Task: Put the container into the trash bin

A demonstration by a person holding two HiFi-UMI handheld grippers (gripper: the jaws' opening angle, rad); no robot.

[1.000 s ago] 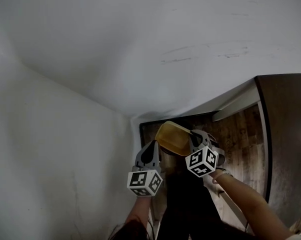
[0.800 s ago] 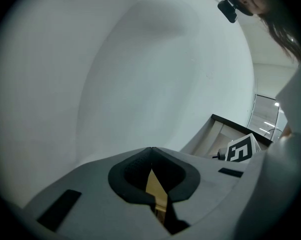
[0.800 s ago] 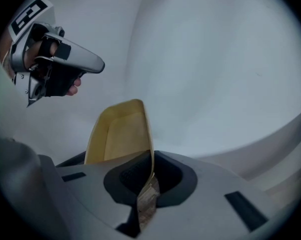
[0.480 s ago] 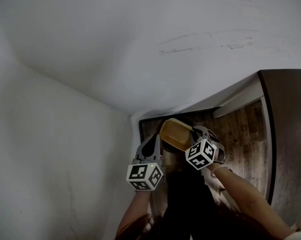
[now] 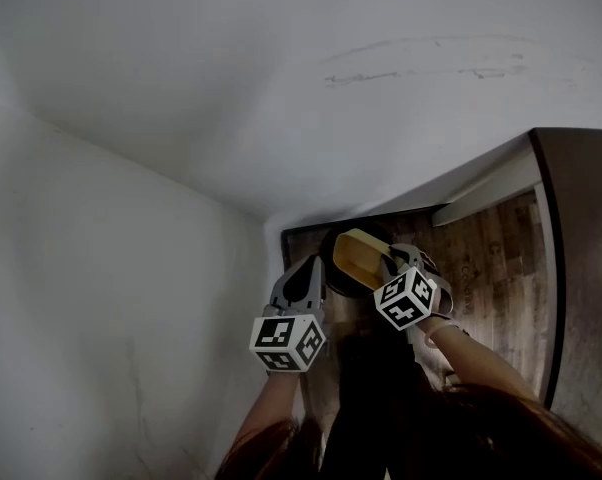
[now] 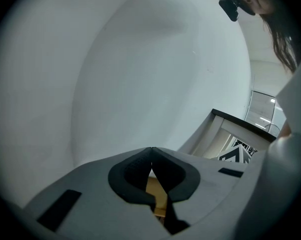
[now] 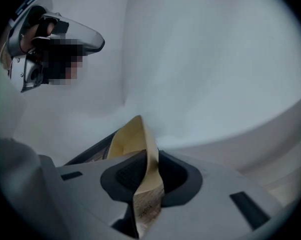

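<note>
- The right gripper is clamped on one thin wall of the tan container. The container stands on edge and sticks out ahead of the pads.
- The left gripper has its jaws pressed together at the tips, with nothing between them.
- The container sits just beyond the left gripper, to its right.
- A dark round shape lies under the container, just ahead of both grippers, over the wood floor. I cannot tell what it is.

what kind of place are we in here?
Probably a corner of an indoor room, home or office unclear: two plain white walls meet, with a wood-plank floor and white trim at the wall's foot.
</note>
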